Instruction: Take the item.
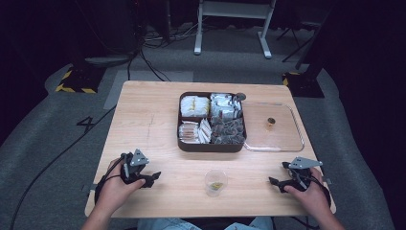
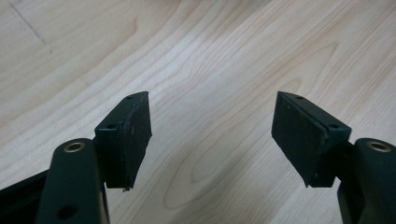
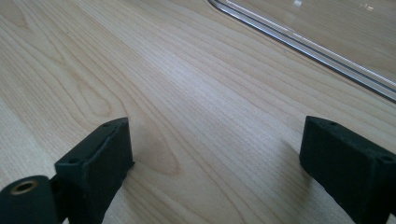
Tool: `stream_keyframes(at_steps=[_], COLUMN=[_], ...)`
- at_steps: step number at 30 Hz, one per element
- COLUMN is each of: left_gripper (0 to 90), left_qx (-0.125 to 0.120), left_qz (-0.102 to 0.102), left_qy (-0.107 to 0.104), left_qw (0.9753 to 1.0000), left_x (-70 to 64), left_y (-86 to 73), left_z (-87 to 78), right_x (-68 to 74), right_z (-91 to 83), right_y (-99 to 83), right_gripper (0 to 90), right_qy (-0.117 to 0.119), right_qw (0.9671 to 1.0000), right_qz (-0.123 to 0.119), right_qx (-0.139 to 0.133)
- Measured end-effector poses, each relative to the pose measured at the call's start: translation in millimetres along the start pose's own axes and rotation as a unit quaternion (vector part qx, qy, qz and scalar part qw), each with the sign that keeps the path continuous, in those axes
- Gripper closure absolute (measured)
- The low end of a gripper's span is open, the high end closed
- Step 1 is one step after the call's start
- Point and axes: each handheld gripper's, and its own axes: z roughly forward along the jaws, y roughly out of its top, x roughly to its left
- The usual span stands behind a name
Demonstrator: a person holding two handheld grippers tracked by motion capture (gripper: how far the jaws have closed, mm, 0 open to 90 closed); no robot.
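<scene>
A dark brown box [image 1: 211, 144] with four compartments of wrapped packets sits at the table's middle back. Its clear lid [image 1: 282, 139] lies flat to the right, with a small dark-gold knob [image 1: 271, 121] on it. A clear plastic cup [image 1: 216, 182] with something yellowish inside stands near the front edge. My left gripper [image 1: 152, 178] rests at the front left, open, with bare wood between its jaws [image 2: 212, 135]. My right gripper [image 1: 277, 179] sits at the front right, open over bare wood [image 3: 215, 149], and the lid's edge [image 3: 303, 44] runs across that view's top right.
The wooden table [image 1: 143, 124] stands on grey carpet. Black cables [image 1: 143, 52] and a white frame's legs [image 1: 230, 28] lie beyond the far edge. Yellow-black striped bases [image 1: 76, 84] flank the back corners.
</scene>
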Motion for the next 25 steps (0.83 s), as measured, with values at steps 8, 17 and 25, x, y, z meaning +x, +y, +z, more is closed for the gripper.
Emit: stream_keyframes(at_steps=[8, 17, 25], left_gripper=[27.4, 9.4, 8.9], left_qx=[0.025, -0.018, -0.017], left_qz=[-0.007, -0.014, -0.013], left_qy=[0.004, 0.005, 0.006], left_qw=[0.9997, 0.9997, 0.9997], left_x=[5.8, 12.5, 12.5], left_y=[-12.6, -21.7, -21.5], left_z=[9.9, 23.0, 23.2], right_x=[0.1, 0.1, 0.1], right_z=[0.0, 0.0, 0.0], right_y=[0.0, 0.0, 0.0], right_gripper=[9.6, 9.6, 9.5], right_qy=[0.000, 0.000, 0.000], right_qw=[1.0000, 1.0000, 1.0000], right_qz=[0.000, 0.000, -0.001], right_qx=[0.000, 0.000, 0.000])
